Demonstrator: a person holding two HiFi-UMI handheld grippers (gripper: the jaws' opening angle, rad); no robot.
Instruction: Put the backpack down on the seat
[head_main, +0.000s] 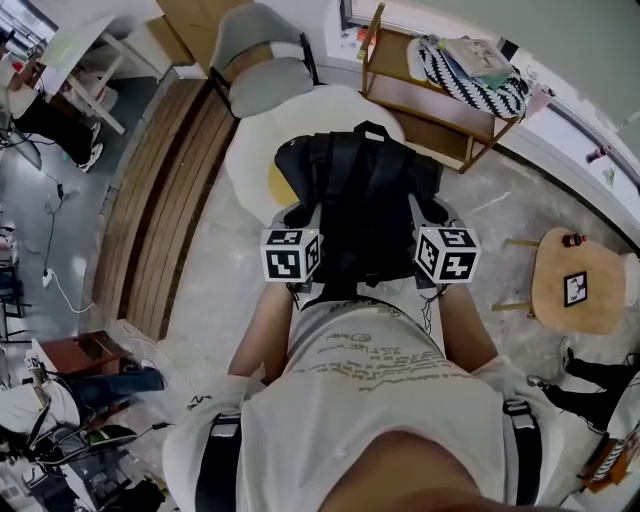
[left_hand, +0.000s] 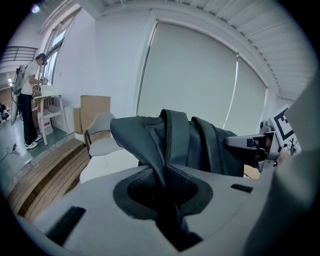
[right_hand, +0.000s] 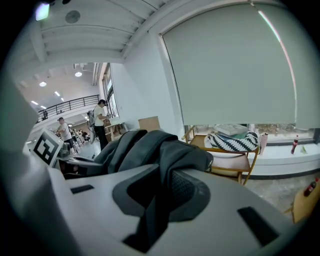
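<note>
Careful: your left gripper (left_hand: 167, 197) and right gripper (right_hand: 154, 200) each pinch thin backpack (head_main: 360, 190) fabric; it could slip out short of the seat (head_main: 250, 150) ahead.

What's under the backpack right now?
A cream round seat lies below the backpack; its rim shows beyond and left of it. The seat's middle is covered, so contact cannot be told.
</note>
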